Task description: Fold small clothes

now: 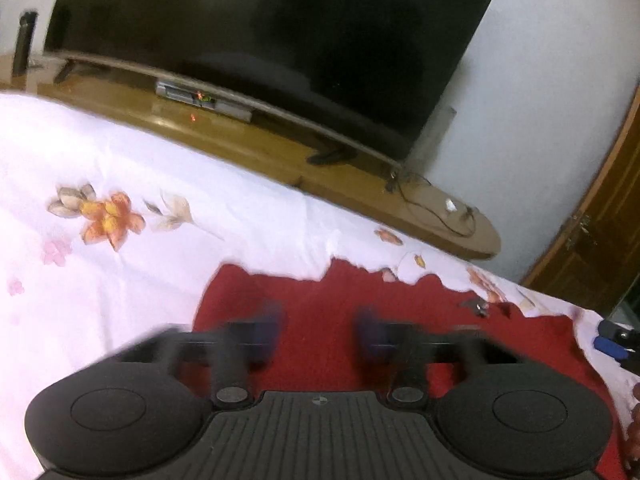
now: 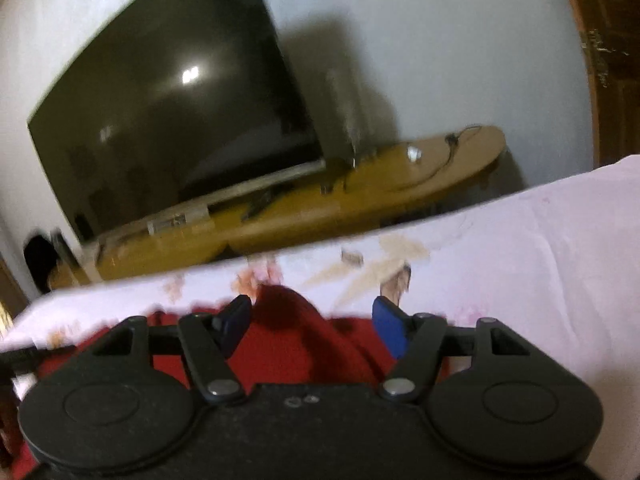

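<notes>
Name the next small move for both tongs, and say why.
Probably lower both onto the red cloth and pinch its far edge. The left tongs and right tongs stand open above it, gripping nothing, and the cloth lies rumpled on the floral sheet.

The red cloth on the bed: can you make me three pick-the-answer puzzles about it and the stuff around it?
1. Where does the red cloth lie?
A. on the flowered bedsheet
B. on the wooden TV bench
C. on the floor

2. What colour are the pads on the right tongs?
A. yellow
B. blue
C. white

3. Is the TV on?
A. yes, showing a cartoon
B. yes, showing a menu
C. no, its screen is dark

Answers:
1 A, the sheet shows all around the cloth.
2 B, both tips look blue in the right wrist view.
3 C, the screen only reflects a lamp.
</notes>
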A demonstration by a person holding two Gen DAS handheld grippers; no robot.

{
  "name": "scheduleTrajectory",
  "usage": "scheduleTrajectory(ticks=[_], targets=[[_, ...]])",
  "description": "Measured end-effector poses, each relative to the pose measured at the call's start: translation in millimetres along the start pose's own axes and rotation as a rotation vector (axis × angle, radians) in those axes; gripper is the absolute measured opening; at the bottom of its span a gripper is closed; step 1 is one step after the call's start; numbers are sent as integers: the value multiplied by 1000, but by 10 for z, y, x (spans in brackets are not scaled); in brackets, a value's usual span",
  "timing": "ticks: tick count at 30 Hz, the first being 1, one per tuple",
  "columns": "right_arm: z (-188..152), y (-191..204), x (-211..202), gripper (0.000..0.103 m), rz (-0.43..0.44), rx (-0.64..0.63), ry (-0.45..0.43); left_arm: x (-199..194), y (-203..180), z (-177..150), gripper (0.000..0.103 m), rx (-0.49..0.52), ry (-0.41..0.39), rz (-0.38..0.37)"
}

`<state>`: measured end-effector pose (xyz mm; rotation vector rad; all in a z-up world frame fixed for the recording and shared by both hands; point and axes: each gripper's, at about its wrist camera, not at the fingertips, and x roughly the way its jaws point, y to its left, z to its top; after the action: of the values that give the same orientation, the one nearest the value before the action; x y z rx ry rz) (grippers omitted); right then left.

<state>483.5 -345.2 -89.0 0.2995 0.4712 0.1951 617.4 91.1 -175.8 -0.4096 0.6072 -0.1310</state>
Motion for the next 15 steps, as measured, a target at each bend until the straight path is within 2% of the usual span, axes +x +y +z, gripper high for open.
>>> scheduleTrajectory(ticks=[3, 6, 7, 8, 9, 10, 12, 15], targets=[[-20, 27, 67, 56, -10, -44, 54, 16, 11, 9, 19, -11, -1, 2], [-105, 84, 274, 54, -99, -130, 180, 5, -8, -8, 19, -3, 2, 12], [-141, 109, 322, 46, -120, -155, 202, 6, -26, -12, 19, 6, 3, 17], [-154, 154, 305, 34, -128, -174, 185, 9, -37, -15, 19, 15, 5, 21], [-156, 194, 291, 22, -126, -193, 177, 6, -42, -10, 13, 18, 2, 23], [-160, 224, 284, 15, -137, -207, 169, -17, -31, -4, 7, 13, -8, 20], [-137, 219, 228, 8, -145, -196, 143, -98, -35, 4, 5, 8, -57, 26], [-74, 174, 100, 7, -164, -175, 100, -179, -79, 22, 5, 65, -107, 22]])
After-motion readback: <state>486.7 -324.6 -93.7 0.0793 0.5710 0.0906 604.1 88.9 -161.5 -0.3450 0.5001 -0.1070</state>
